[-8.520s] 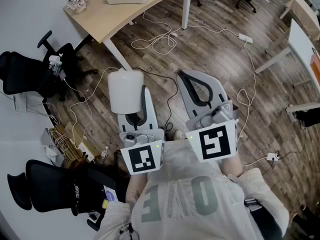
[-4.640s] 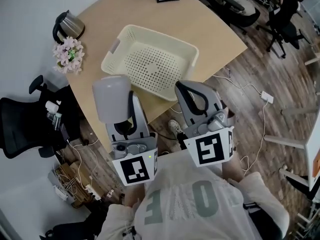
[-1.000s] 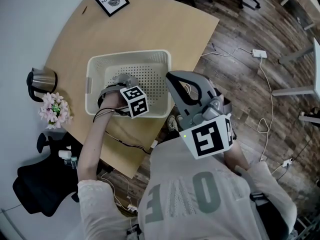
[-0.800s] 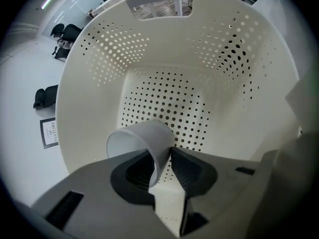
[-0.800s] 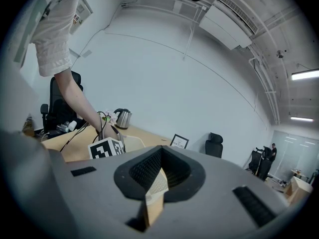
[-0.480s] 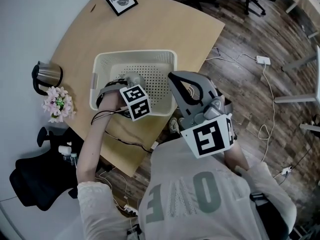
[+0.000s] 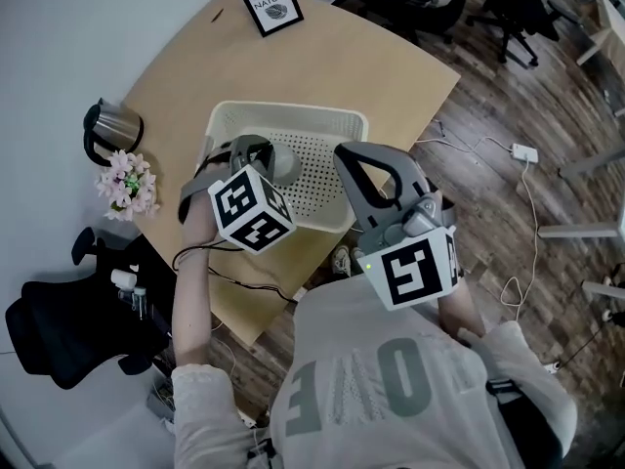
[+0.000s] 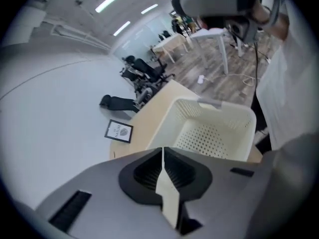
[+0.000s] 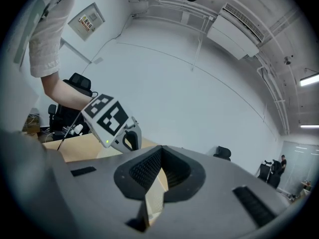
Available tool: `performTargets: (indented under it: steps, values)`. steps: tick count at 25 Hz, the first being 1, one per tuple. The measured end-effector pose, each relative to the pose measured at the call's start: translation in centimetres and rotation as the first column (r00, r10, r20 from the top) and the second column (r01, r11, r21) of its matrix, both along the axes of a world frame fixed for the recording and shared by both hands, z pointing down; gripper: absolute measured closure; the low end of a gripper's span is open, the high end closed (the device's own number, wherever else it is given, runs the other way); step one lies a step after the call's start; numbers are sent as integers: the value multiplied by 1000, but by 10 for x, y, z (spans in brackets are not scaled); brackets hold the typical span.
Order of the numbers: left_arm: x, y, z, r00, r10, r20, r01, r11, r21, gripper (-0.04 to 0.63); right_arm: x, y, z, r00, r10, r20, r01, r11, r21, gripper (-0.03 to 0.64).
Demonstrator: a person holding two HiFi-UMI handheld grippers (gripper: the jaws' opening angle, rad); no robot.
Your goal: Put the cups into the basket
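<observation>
Head view: a grey cup [image 7: 285,164] lies inside the basket [image 7: 303,108] on the tabletop [image 7: 195,76], just beside the left gripper [image 7: 259,151], so I'd judge that drop done. Left gripper view shows its fingers [image 8: 144,171] closed on nothing above the basket. Right gripper view shows the right gripper [image 9: 162,157] likewise closed and empty, apparently idle.

Cream plastic basket [image 7: 293,115], dotted with round holes; pale grey round cup [image 7: 284,165]; light tan wooden table [image 7: 381,62]; pink-and-white flower bunch [image 7: 127,182] (green flecks); dark brown plank floor [image 7: 479,91].
</observation>
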State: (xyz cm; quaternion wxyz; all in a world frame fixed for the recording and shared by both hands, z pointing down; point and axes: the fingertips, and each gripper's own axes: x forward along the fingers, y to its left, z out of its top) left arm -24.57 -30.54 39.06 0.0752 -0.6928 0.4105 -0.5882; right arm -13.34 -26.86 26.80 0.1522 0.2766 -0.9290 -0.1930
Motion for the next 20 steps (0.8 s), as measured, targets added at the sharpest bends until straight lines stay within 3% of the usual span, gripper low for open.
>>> performTargets:
  steps: [2,4,5,7,9,10,12,13,14,15,16,17,20]
  values:
    - [4,1,-30,995,-43,-93,53,993,108,581,-5,1,-4,1000,-18,5,18,1000,14,620]
    - [8,3,-63,978,-78,-193,124,963,240,581,-9,1,-8,999,-36,11,35,999,27,618]
    - [7,5,-81,963,-95,-252,176,931,319,583,-11,2,-10,999,-45,13,44,998,33,620]
    - [0,14,-117,913,-122,-388,306,835,458,586,-17,4,-13,998,-66,17,65,997,42,620]
    - [-6,29,-144,836,-116,-537,435,735,520,586,-23,6,-16,995,-91,30,89,995,44,620]
    - [-5,39,-153,779,-93,-620,497,694,521,586,-26,8,-18,994,-105,41,103,994,40,620]
    - [0,60,-162,627,-16,-779,623,611,489,586,-30,13,-20,989,-129,73,128,992,23,620]
    - [3,71,-162,564,17,-826,674,567,472,586,-31,16,-20,987,-137,89,136,991,15,620]
    - [4,82,-159,534,29,-845,712,524,467,586,-33,19,-20,985,-142,100,142,990,12,620]
    - [3,92,-155,532,23,-847,737,481,475,585,-35,22,-19,984,-146,105,146,989,13,620]
    - [2,99,-152,544,5,-839,751,443,490,586,-38,26,-18,983,-152,103,151,988,19,620]
    - [2,105,-149,559,-19,-829,757,419,502,586,-41,30,-17,982,-160,100,158,987,26,620]
    - [0,115,-146,571,-52,-819,764,399,507,586,-50,38,-15,976,-192,100,191,981,19,620]
